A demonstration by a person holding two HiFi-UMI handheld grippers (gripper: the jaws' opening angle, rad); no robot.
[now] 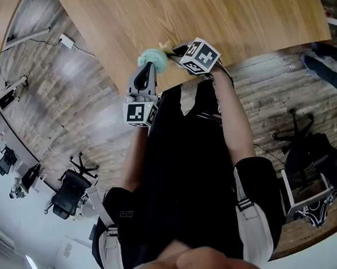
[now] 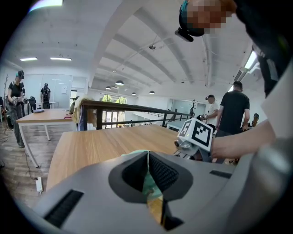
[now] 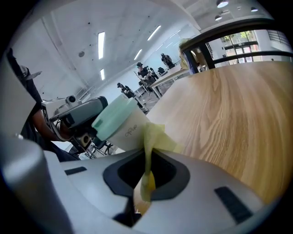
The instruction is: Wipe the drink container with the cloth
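The drink container (image 3: 123,122) is a white cup with a mint-green lid (image 1: 152,58), held tilted above the near edge of the wooden table (image 1: 223,17). My left gripper (image 1: 149,67) is shut on its lid end; mint green shows between the jaws of that gripper (image 2: 147,170) in the left gripper view. The yellow cloth (image 3: 153,137) hangs pinched in my right gripper (image 3: 145,172), which is shut on it, and its upper fold lies against the cup's white side. From the head view the right gripper (image 1: 174,51) sits just right of the cup, with the cloth (image 1: 164,46) between them.
The table's near edge runs diagonally under both grippers. Black office chairs (image 1: 72,190) stand on the wood floor to the left and another chair (image 1: 305,152) to the right. A power strip (image 1: 67,40) lies on the floor. Several people (image 2: 232,109) stand beyond a dark railing (image 2: 132,109).
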